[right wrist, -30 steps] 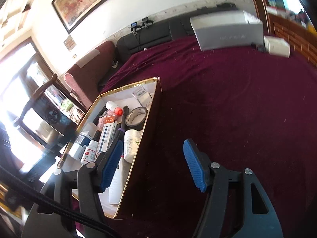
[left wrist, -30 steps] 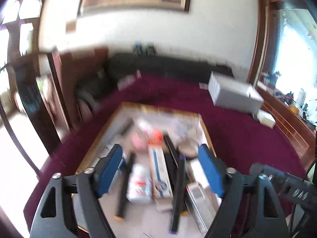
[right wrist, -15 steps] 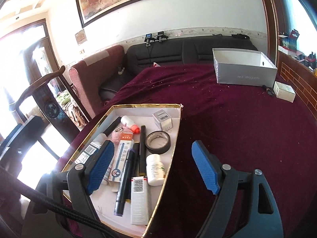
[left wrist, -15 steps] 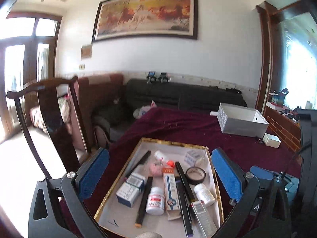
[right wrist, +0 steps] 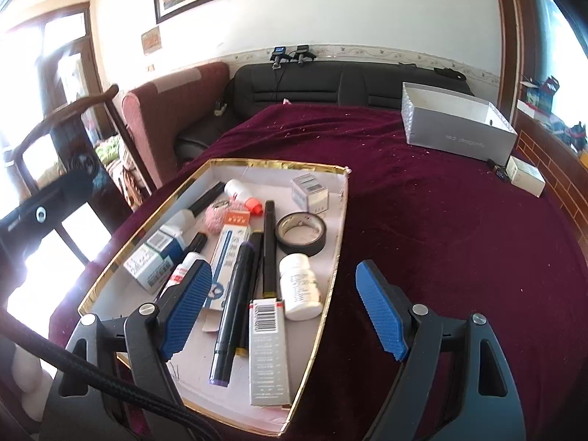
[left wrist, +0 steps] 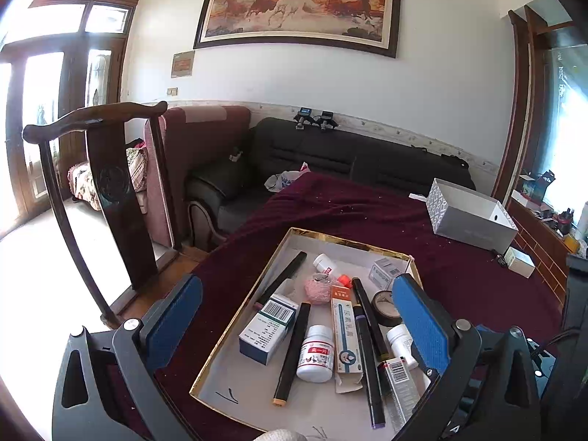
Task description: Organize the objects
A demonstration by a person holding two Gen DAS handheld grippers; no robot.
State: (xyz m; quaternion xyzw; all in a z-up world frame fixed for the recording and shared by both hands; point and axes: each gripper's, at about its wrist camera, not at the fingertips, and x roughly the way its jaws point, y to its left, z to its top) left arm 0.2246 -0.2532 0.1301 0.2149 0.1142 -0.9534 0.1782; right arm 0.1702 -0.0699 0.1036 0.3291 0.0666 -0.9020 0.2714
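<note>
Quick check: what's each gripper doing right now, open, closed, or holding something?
Left gripper: open, holding nothing, above the gold-rimmed tray.
Right gripper: open, holding nothing.

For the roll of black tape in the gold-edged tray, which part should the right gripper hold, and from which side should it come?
Judging from its pose, the roll of black tape lies flat with its hole upward, so come from above. Put one finger in the hole and one outside, pinching the ring's wall on the side toward the tray edge, which looks less crowded.

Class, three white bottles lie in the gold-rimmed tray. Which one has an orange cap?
The small bottle at the tray's far end, beside the pink puff. Its cap is orange; the other two, the red-labelled bottle and the plain one below the tape roll, have white caps.
</note>
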